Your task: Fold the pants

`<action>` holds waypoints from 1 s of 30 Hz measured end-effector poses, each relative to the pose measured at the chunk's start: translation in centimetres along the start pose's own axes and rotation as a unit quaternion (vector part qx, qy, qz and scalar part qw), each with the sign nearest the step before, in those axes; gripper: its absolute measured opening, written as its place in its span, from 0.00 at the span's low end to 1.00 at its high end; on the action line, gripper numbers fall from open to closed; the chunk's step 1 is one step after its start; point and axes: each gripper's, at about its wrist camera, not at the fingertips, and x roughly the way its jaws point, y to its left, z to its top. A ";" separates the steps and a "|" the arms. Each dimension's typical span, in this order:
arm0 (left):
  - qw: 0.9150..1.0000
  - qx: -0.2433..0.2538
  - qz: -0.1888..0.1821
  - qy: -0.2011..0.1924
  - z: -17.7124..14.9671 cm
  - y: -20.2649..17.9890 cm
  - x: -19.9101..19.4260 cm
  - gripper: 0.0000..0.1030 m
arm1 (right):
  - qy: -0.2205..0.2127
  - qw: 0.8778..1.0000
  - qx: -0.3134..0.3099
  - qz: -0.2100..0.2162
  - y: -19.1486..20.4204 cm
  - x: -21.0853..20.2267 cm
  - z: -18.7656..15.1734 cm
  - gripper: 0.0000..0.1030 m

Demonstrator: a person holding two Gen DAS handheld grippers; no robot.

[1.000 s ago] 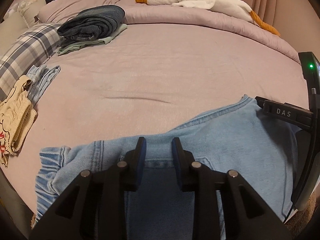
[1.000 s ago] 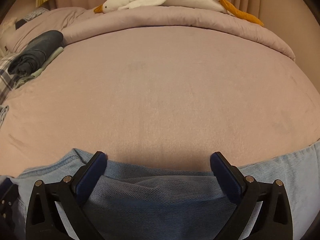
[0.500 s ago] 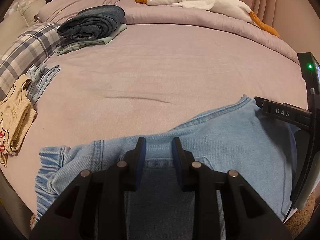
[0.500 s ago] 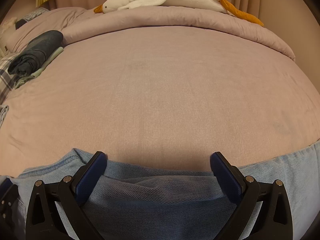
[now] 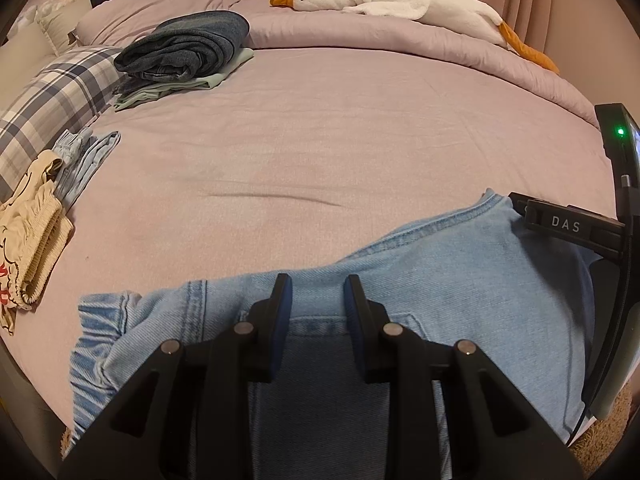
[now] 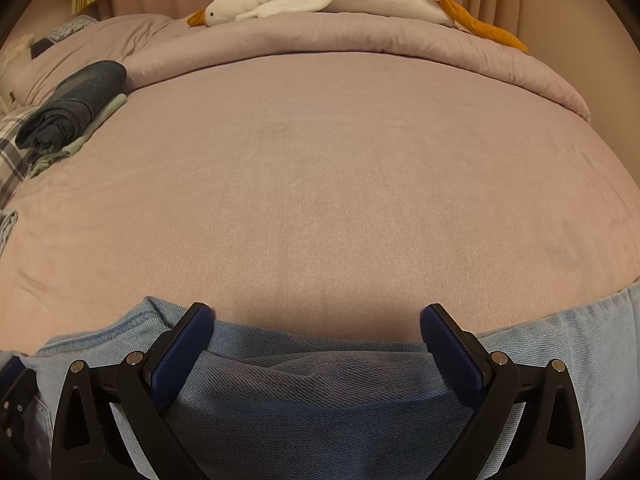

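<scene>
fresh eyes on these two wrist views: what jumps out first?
Probably the long white plush goose with orange beak and feet, stretched along the rolled mauve duvet at the bed's far edge. Next, the light blue denim pants spread on the near edge under both grippers. Then the stack of folded dark denim at far left.

Black tool, blue pads, silver screws

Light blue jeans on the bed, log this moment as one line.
task: fold pants | jeans: flat at near edge of bed | left gripper: narrow gap, over jeans | right gripper: open wide, over jeans
</scene>
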 end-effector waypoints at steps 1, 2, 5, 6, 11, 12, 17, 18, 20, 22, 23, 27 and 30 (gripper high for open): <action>1.000 0.000 0.000 -0.001 0.0 0.0 0.0 0.26 | 0.000 1.000 0.000 0.000 0.0 0.0 0.0 1.00; 1.000 0.000 0.000 -0.001 0.0 -0.1 0.0 0.26 | 0.000 1.000 0.000 0.000 0.0 0.0 0.0 1.00; 1.000 -0.002 -0.001 -0.002 0.0 -0.1 0.0 0.26 | 0.000 1.000 0.000 0.000 0.0 0.0 0.0 1.00; 1.000 -0.002 -0.001 -0.002 -0.1 -0.1 -0.1 0.26 | 0.000 1.000 0.000 0.000 0.1 0.0 0.0 1.00; 1.000 -0.003 -0.002 -0.003 -0.1 -0.1 -0.1 0.26 | 0.000 1.000 0.000 0.000 0.0 0.0 0.0 1.00; 1.000 -0.003 -0.002 -0.003 -0.1 -0.1 -0.1 0.26 | 0.000 1.000 0.000 0.000 0.0 0.0 0.0 1.00; 1.000 -0.006 -0.005 -0.005 -0.1 0.0 -0.1 0.26 | 0.000 1.000 0.000 0.000 0.1 0.0 0.0 1.00; 1.000 -0.006 -0.004 -0.005 -0.1 0.0 -0.1 0.26 | 0.000 1.000 0.000 0.000 0.1 0.0 0.0 1.00; 1.000 -0.006 -0.005 -0.004 -0.1 0.0 -0.1 0.26 | 0.000 1.000 0.000 0.000 0.1 0.0 0.0 1.00; 1.000 -0.008 -0.006 -0.003 -0.1 0.0 -0.1 0.26 | 0.000 1.000 0.000 0.000 0.1 0.0 0.0 1.00; 1.000 -0.010 -0.006 -0.003 -0.1 0.1 -0.1 0.26 | 0.000 1.000 0.000 0.000 0.1 0.0 0.0 1.00; 1.000 -0.018 -0.011 -0.004 -0.1 0.4 -0.1 0.26 | 0.000 1.000 0.000 0.000 0.1 0.0 0.0 1.00; 1.000 -0.019 -0.015 -0.004 -0.1 0.5 -0.1 0.26 | 0.000 1.000 0.000 0.000 0.1 0.0 0.0 1.00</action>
